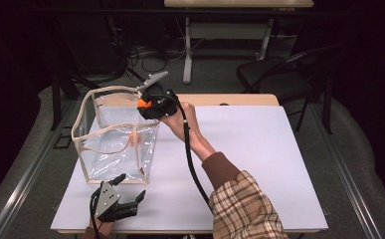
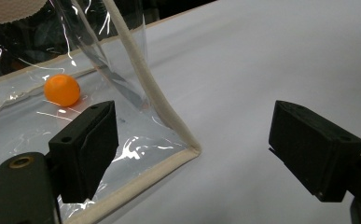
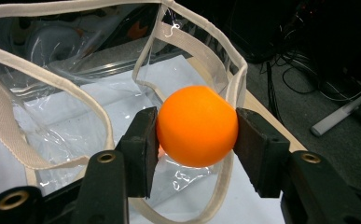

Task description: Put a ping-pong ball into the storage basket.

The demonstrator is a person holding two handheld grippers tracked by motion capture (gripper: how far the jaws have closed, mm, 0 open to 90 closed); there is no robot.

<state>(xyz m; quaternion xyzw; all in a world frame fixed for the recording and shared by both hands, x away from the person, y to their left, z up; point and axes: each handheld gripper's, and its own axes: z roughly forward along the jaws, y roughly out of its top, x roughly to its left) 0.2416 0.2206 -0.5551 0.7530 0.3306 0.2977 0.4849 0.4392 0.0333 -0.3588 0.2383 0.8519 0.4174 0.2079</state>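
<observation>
Pinched between the pads of the right tool (image 3: 197, 128) is an orange ball (image 3: 197, 125), held at its widest part with both jaws pressed flat against it. Just beyond and below that ball lies the open mouth of a clear plastic bag (image 3: 75, 121) with cream fabric trim, so the tool hangs at the bag's rim rather than inside it. In the high view the right tool (image 1: 152, 107) sits over the far right corner of the bag (image 1: 115, 139), with the person's forearm (image 1: 200, 144) reaching in from the near edge of the bench (image 1: 240, 164).

Nearer the person, the left tool (image 2: 201, 154) has its jaws spread wide with nothing between them, resting low on the white bench surface (image 2: 262, 70). Directly ahead of it is the bag's near bottom corner (image 2: 187, 149), and farther in, through the clear wall, a second orange ball (image 2: 62, 89) lies on the bag's floor.

Judged from this, one ball is already delivered and another is poised for release. What seems left is to lower the held ball past the rim and let go; the soft wall could fold if nudged, and the left tool is close enough to steady it.
</observation>
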